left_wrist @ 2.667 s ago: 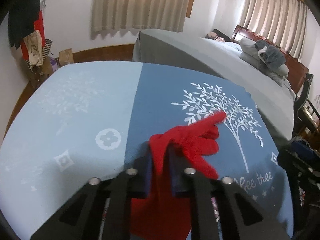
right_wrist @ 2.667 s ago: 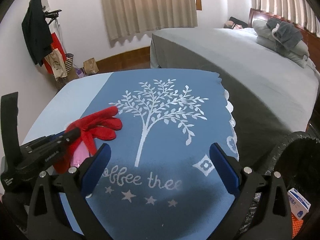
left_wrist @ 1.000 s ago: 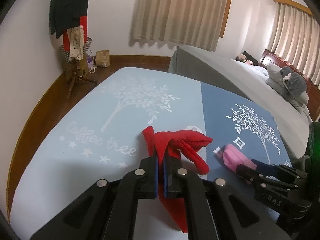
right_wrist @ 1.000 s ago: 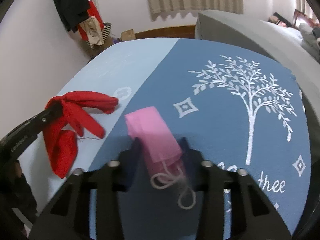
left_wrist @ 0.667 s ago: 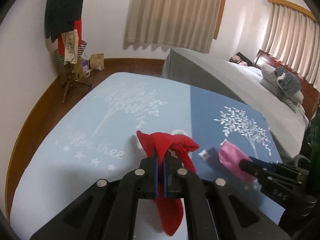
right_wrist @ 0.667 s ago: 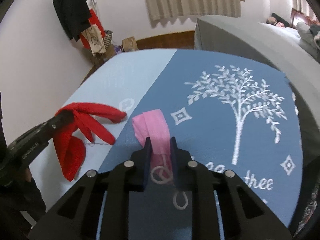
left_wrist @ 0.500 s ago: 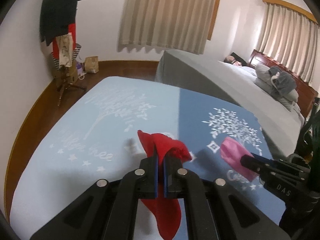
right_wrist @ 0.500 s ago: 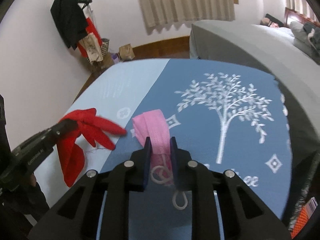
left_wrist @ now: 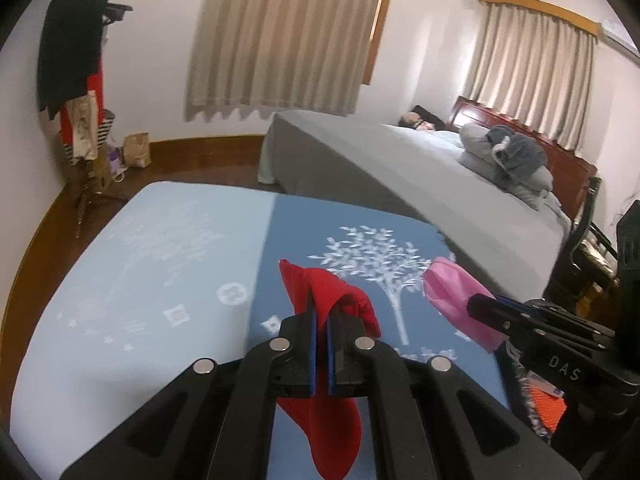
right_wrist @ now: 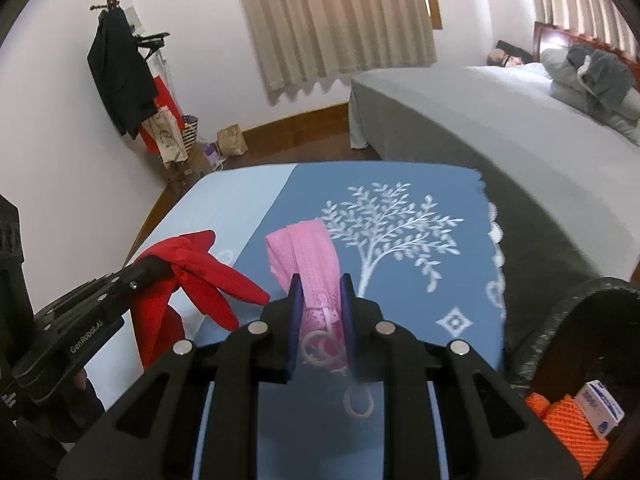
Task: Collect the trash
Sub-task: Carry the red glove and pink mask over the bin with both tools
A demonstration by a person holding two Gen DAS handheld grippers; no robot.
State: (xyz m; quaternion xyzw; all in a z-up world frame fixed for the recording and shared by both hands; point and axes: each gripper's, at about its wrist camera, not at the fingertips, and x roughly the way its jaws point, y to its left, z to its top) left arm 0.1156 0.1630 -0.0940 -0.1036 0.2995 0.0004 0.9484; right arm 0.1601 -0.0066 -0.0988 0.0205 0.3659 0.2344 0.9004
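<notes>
trash bin (right_wrist: 568, 300): black-lined, at the near right corner beside the table; inside it an orange mesh piece (right_wrist: 560, 420) and a small white-and-blue box (right_wrist: 602, 410), the box lying against the orange piece.

right gripper (right_wrist: 320, 304): clenched on a pink face mask (right_wrist: 306, 256), which stands up between the blue pads; its white ear loops dangle below the jaws. mask held above the dark blue half of the table cover (right_wrist: 420, 320), just left of the bin.

left gripper (left_wrist: 320, 320): clamped on a red glove (left_wrist: 320, 292); the glove's cuff hangs down beneath the jaws, its top bunched above them. in the right wrist view the glove's fingers splay toward the mask without touching it. glove held over the cover near the seam between the dark and light blue halves.

table cover: two-tone blue, printed with white trees, stars and lettering.

beyond the table: a grey bed (left_wrist: 400, 168) with pillows and a folded grey garment (left_wrist: 516, 152) at the headboard end; beige curtains (left_wrist: 280, 36) on the far wall; a coat stand (right_wrist: 120, 72) with a black coat and bags in the left corner; a brown paper bag (left_wrist: 136, 150) on the floor by the skirting.
</notes>
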